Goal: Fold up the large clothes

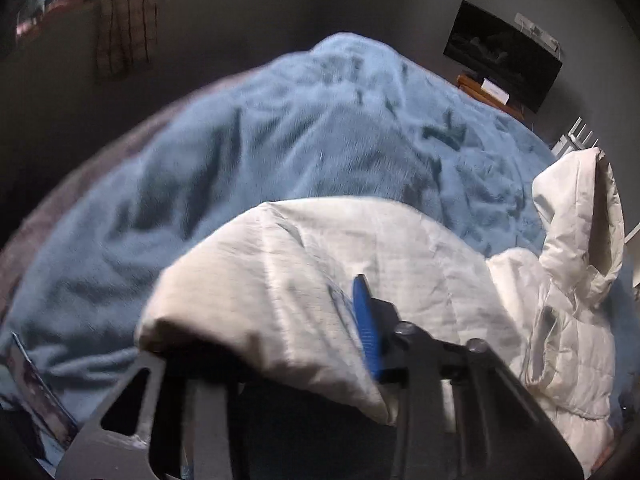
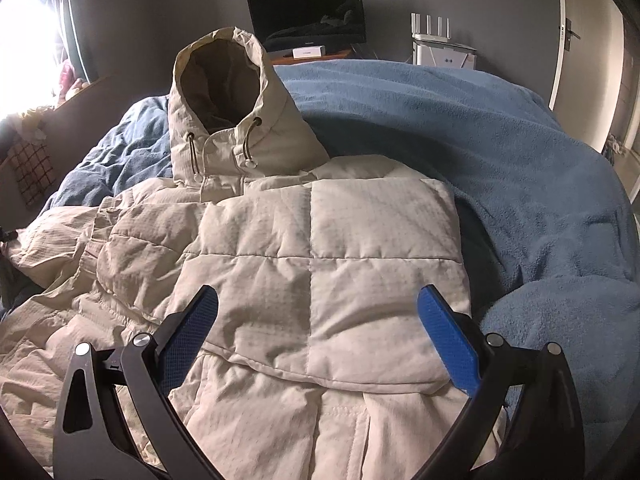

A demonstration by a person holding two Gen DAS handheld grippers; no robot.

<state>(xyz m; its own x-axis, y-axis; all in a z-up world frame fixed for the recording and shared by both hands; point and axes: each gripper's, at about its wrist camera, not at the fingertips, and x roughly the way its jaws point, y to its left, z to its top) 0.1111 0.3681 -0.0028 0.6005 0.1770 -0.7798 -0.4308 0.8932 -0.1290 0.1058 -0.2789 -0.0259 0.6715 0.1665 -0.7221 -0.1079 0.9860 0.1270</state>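
A cream quilted hooded jacket [image 2: 312,264] lies front-up on a blue fleece blanket [image 2: 500,152] on a bed, hood [image 2: 224,92] standing up at the far end. One side panel is folded over the chest. My right gripper [image 2: 320,332] is open and empty, hovering just above the jacket's lower front. In the left wrist view a fold of the jacket [image 1: 320,264] is draped over my left gripper [image 1: 288,344]. One blue pad [image 1: 366,328] presses the cloth; the other finger is hidden under it. The hood [image 1: 576,216] shows at the right.
The blue blanket [image 1: 280,140] covers the whole bed. A dark monitor [image 2: 308,12] and a white router [image 2: 432,44] stand beyond the far end. A bright window [image 2: 24,48] and a checked cloth [image 2: 32,172] are on the left, a door [image 2: 592,40] on the right.
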